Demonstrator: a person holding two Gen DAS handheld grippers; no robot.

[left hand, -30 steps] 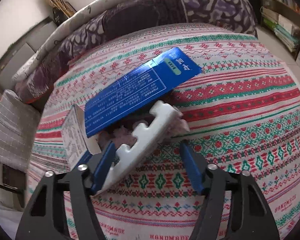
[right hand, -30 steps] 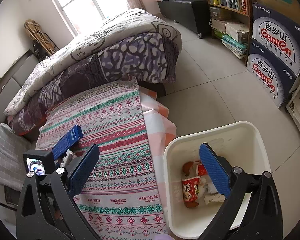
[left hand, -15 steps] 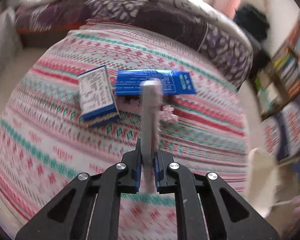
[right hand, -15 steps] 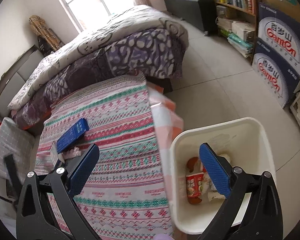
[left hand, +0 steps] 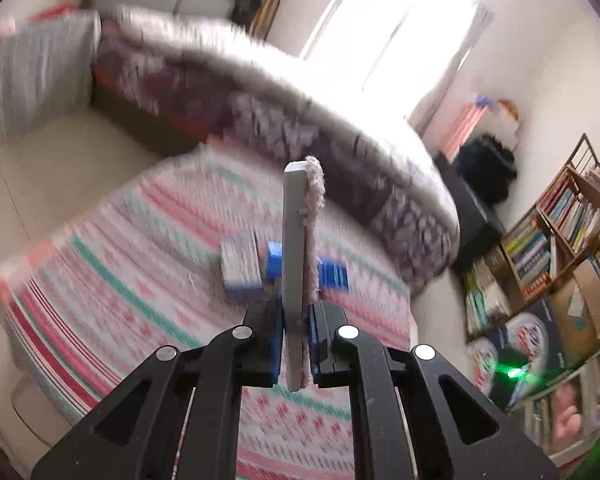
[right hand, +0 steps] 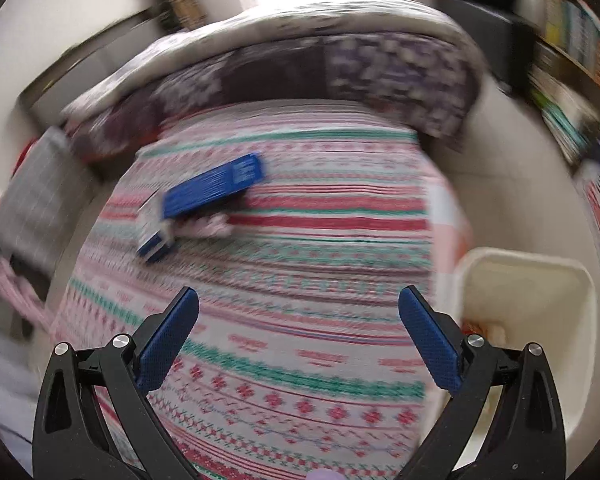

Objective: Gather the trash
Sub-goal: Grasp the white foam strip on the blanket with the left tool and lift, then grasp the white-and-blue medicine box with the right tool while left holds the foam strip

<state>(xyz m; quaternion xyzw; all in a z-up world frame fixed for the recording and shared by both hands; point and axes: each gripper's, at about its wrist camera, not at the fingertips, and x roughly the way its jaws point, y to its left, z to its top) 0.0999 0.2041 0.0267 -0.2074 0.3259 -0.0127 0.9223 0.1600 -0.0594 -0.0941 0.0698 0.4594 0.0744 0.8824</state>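
Both wrists overlook patterned cloth (left hand: 148, 304) — obliquely.

Cloth (right hand: 300, 320) clear by bin (right hand: 580, 320); boxes (right hand: 212, 188) clutter far left.

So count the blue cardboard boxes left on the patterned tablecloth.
2. A long flat dark-blue cardboard box lies toward the cloth's far side; a smaller blue-and-white cardboard box sits touching its near-left end. Blur may hide others.

We find the print on the long blue carton (right hand: 214, 186) smeared beyond reading. The white plastic bin (right hand: 526, 280) is cut off at the right wrist view's lower right, its contents barely showing. The flat grey-white piece (left hand: 294, 264) hides the blue carton's middle.
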